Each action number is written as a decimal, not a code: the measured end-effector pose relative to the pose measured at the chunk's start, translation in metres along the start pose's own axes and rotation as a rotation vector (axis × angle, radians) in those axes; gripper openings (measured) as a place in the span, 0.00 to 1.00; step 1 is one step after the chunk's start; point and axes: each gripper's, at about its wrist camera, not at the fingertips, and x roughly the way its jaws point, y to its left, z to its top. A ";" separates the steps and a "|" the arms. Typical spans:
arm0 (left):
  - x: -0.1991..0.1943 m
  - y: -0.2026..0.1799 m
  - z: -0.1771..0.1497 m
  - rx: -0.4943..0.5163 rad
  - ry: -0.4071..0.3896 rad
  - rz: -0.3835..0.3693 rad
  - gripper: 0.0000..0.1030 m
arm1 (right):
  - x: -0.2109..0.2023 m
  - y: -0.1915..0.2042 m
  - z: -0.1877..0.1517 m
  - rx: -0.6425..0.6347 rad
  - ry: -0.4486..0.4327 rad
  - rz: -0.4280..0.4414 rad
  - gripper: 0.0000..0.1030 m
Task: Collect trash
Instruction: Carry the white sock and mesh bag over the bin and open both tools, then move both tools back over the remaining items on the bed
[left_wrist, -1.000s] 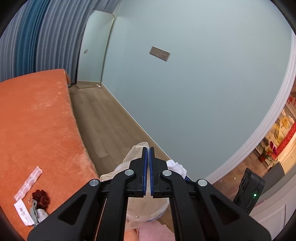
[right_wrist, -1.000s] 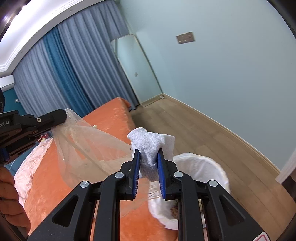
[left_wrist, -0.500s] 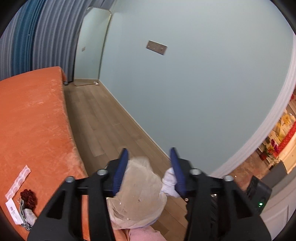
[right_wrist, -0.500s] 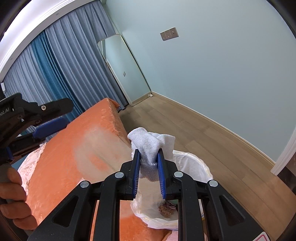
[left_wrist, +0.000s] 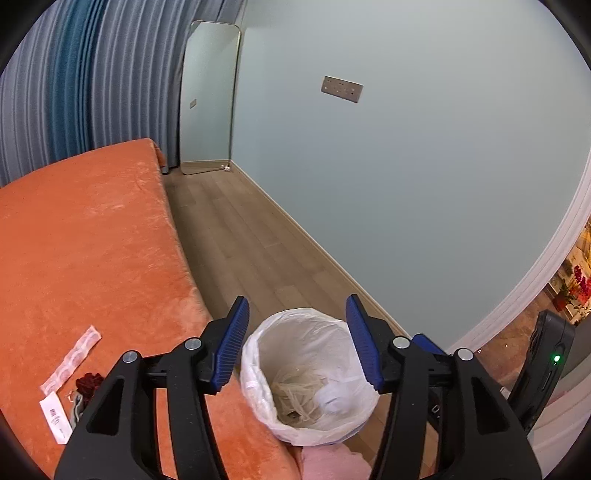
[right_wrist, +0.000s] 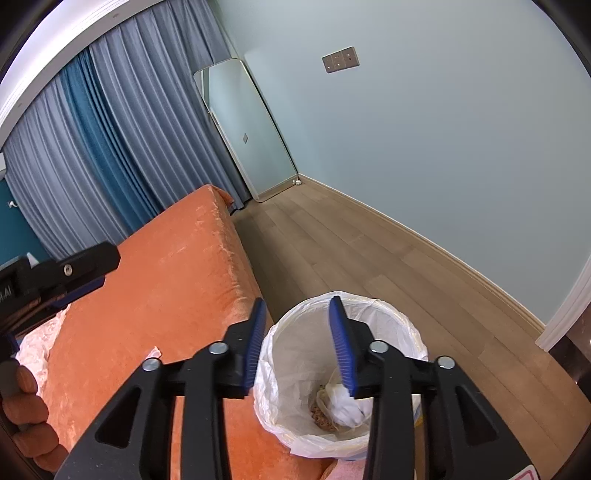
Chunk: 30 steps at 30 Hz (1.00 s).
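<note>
The round bin lined with a white plastic bag (left_wrist: 308, 373) stands upright at lower centre of both wrist views, mouth facing up, on the wooden floor just beside the orange plush bed (left_wrist: 85, 258); a crumpled white tissue (right_wrist: 349, 404) and a clear film wrapper (left_wrist: 295, 387) lie inside. The left gripper (left_wrist: 297, 341) has just been opening and hangs over the bin, blue pads parted, holding nothing. The right gripper (right_wrist: 297, 343), also just opened and empty, stands less wide above the rim.
</note>
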 end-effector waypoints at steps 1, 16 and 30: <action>-0.002 0.005 -0.002 -0.003 0.000 0.009 0.51 | 0.000 0.002 -0.001 -0.002 0.001 0.003 0.37; -0.036 0.075 -0.027 -0.125 -0.008 0.107 0.52 | -0.007 0.059 -0.017 -0.098 0.034 0.065 0.51; -0.065 0.151 -0.061 -0.243 -0.008 0.229 0.53 | 0.004 0.137 -0.055 -0.228 0.122 0.144 0.56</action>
